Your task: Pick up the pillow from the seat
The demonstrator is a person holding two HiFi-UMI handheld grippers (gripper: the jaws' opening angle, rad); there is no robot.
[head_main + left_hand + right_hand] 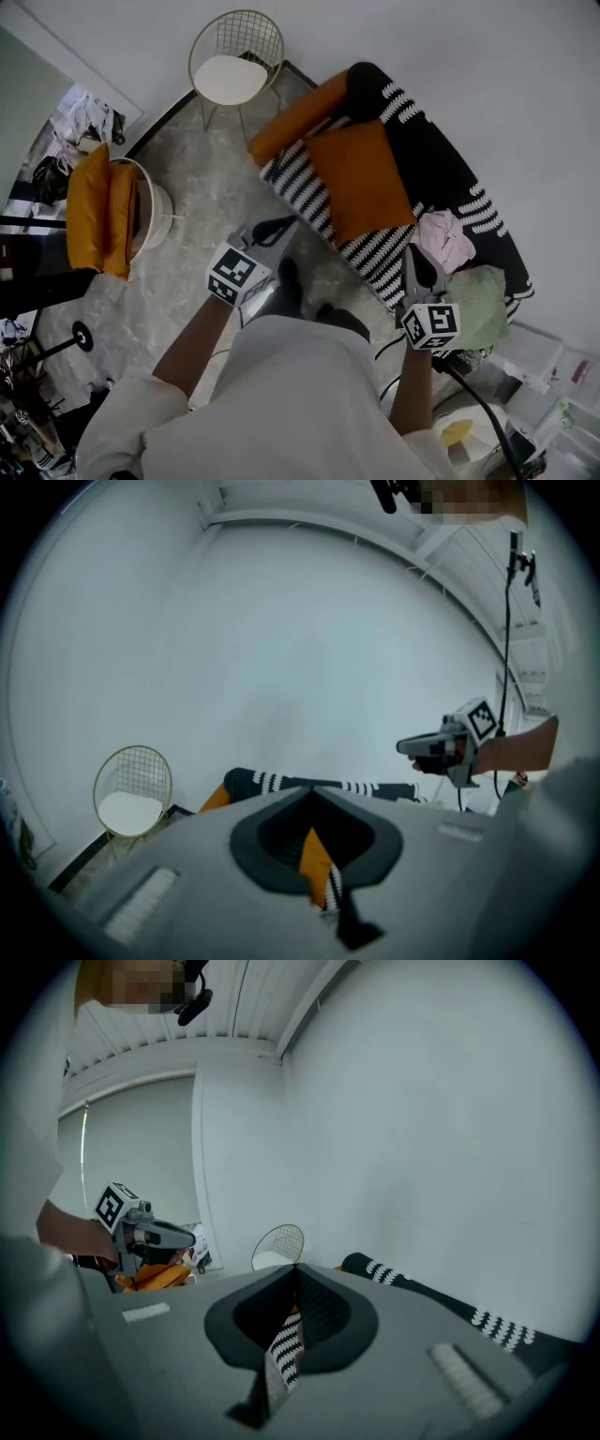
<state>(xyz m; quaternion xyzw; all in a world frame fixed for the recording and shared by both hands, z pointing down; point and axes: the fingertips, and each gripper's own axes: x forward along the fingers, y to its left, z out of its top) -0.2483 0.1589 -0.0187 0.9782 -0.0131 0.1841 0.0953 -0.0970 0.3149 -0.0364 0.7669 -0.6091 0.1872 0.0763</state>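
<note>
Orange pillow flat on striped sofa seat, top edge against black backrest. Left gripper in air just in front of seat edge, fingers pressed together, nothing pinched. Right gripper over seat's right end, just beside pink cloth and green cloth, fingers also pressed together, empty. Neither gripper touching pillow. Wire chair well apart, past sofa's far end.

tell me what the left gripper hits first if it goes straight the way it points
Probably the orange pillow on the striped seat: the left gripper aims at it, with orange ahead in its own view. Depth is unclear; the seat's front edge could come first.
</note>
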